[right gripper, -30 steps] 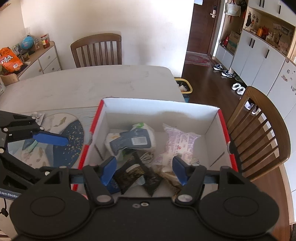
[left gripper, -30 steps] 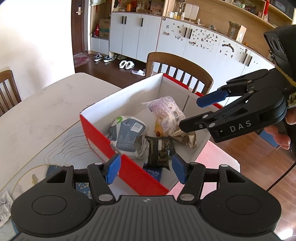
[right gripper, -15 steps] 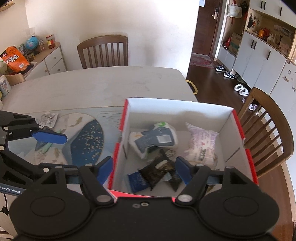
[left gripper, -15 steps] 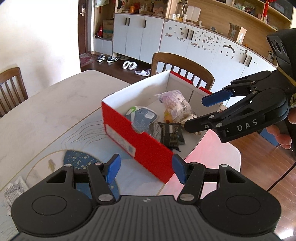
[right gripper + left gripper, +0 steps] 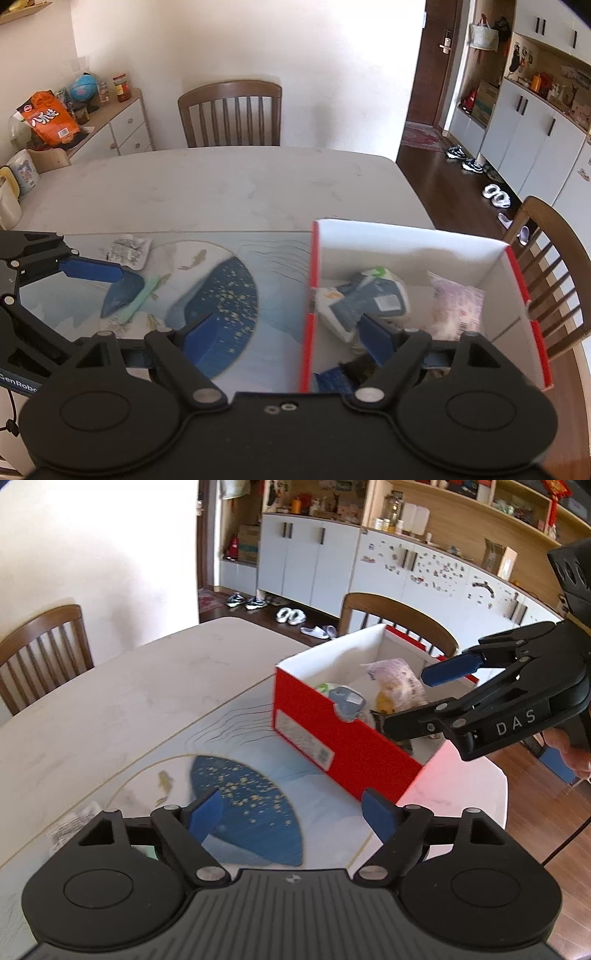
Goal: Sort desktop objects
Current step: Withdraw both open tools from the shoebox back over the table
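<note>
- Red outside and white inside, the cardboard box (image 5: pixel 343 734) stands on the pale table (image 5: pixel 110 709), at the edge nearest a wooden chair (image 5: pixel 554 266).
- Inside the box: a white and grey-blue pouch (image 5: pixel 365 299), a pale purple packet (image 5: pixel 456 306) beside it toward the chair side, and dark wrappers (image 5: pixel 360 367) at the near wall. A small blue sachet (image 5: pixel 330 380) lies against the red wall.
- A printed mat (image 5: pixel 221 295) with a dark blue speckled fan shape lies on the table, touching the box's red side.
- On the mat, well apart from the box: a crumpled white printed wrapper (image 5: pixel 127 249) and a pale green strip (image 5: pixel 142 295).
- Left claw (image 5: pixel 291 814): released, jaws opening, nothing between the blue pads; it hangs over the mat just beside the box's red wall.
- Right claw (image 5: pixel 284 334): released, jaws opening, nothing gripped; one pad sits over the mat, the other over the box interior, with the red wall between them in view.
- From the left wrist view, the right claw reaches over the box's near corner; a hand (image 5: pixel 570 753) shows behind it.
- A second wooden chair (image 5: pixel 231 112) stands at the table's far side from the box.
</note>
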